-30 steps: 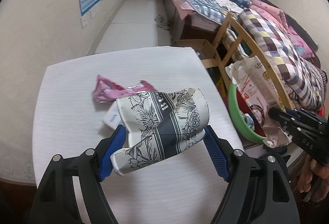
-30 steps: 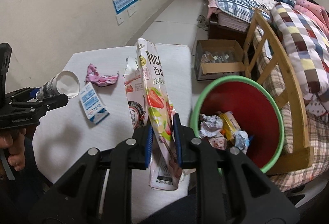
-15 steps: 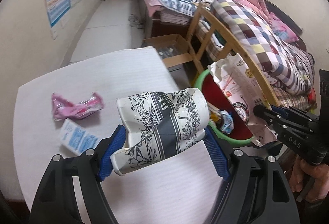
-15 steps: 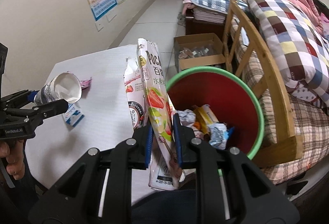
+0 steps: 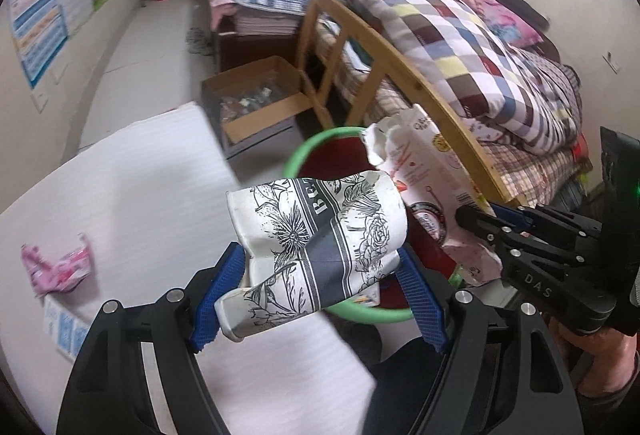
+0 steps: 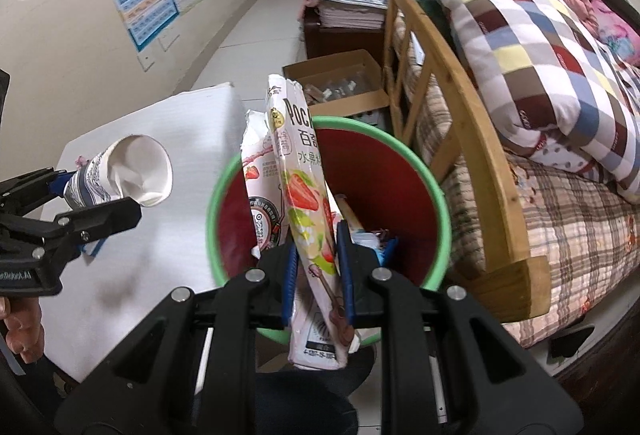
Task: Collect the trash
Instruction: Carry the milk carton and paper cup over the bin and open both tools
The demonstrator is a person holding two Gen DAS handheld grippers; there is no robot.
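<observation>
Holding the crumpled floral-printed paper cup (image 5: 320,235), the left gripper (image 5: 320,287) is clamping it while the right gripper (image 6: 316,271) is pinching the strawberry-printed snack bag (image 6: 304,195). Both are probably nearing the green-rimmed red plastic bin (image 6: 400,163); centre each item above the opening before releasing.

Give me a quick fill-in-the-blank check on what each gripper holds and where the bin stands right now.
1. The left gripper is shut on a crumpled floral paper ____.
2. The right gripper pinches a strawberry snack bag over the bin, whose rim is ____ in colour.
3. The pink wrapper lies on the white ____.
4. Past the bin, on the floor, stands an open ____ box.

Missing words: cup; green; table; cardboard
</observation>
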